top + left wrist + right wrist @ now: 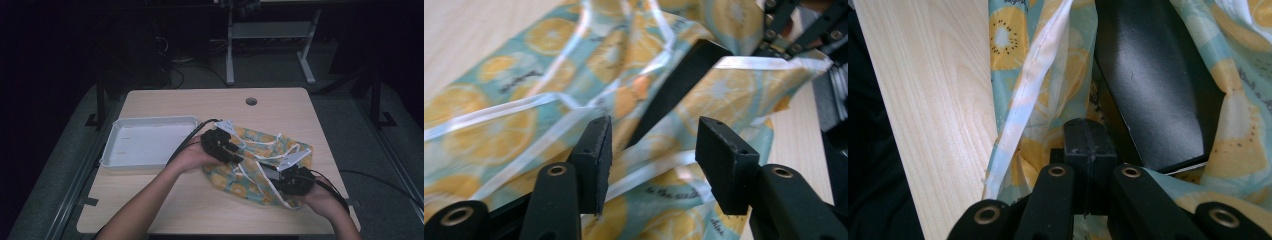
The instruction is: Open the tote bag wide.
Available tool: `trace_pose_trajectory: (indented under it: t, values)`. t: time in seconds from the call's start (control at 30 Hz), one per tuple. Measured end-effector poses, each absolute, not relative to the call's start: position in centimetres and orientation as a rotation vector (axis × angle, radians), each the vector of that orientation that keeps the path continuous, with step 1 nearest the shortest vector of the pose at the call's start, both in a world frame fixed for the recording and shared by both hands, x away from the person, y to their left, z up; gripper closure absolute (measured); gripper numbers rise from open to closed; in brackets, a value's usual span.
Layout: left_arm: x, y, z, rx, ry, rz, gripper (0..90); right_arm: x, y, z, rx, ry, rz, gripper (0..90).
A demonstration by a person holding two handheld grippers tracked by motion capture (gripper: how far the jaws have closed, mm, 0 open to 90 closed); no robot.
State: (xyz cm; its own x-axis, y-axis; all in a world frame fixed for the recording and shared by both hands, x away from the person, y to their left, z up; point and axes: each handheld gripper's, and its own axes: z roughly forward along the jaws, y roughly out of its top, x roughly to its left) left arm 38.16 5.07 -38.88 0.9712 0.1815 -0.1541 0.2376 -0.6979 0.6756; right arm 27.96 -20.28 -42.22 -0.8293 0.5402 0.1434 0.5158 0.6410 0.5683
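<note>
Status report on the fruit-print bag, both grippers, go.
Left gripper open, jaws over the fruit-print bag, not pressing. Right gripper shut at the bag's edge; grip on the cloth unconfirmed. Flat black thing inside the bag. White tray off to the side.

text: "to the..." | on: fruit-print cloth [664, 192] | rest unreadable

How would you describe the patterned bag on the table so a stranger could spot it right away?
On the light wooden table, look right of the white tray, near the front edge. The fabric bag lies crumpled there between both hands. It is the one soft thing: teal cloth printed with yellow citrus slices, edged with white ribbon.
</note>
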Motion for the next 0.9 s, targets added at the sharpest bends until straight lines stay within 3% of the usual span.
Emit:
trace_pose_trajectory:
  t: [0.13, 0.2, 0.37, 0.4, 0.9]
  values:
    - [37.8, 4.2, -39.8, 2.409, 0.234, -0.081, 47.6, 28.0, -20.3, -42.3, 0.914, 2.812, 0.949, 89.6]
    - [37.5, 3.9, -40.0, 2.417, 0.215, -0.066, 52.0, 28.1, -20.2, -42.4, 0.907, 2.813, 0.953, 89.7]
    - [37.1, 3.9, -39.7, 2.429, 0.156, -0.076, 87.1, 28.1, -20.2, -42.4, 0.903, 2.815, 0.954, 89.6]
    - [37.0, 3.9, -39.6, 2.429, 0.152, -0.079, 89.9, 28.1, -20.2, -42.4, 0.904, 2.816, 0.955, 89.7]
    - [34.3, 9.8, -40.2, 2.477, 0.193, -0.142, 90.0, 27.7, -20.3, -42.6, 0.912, 2.839, 0.944, 89.7]
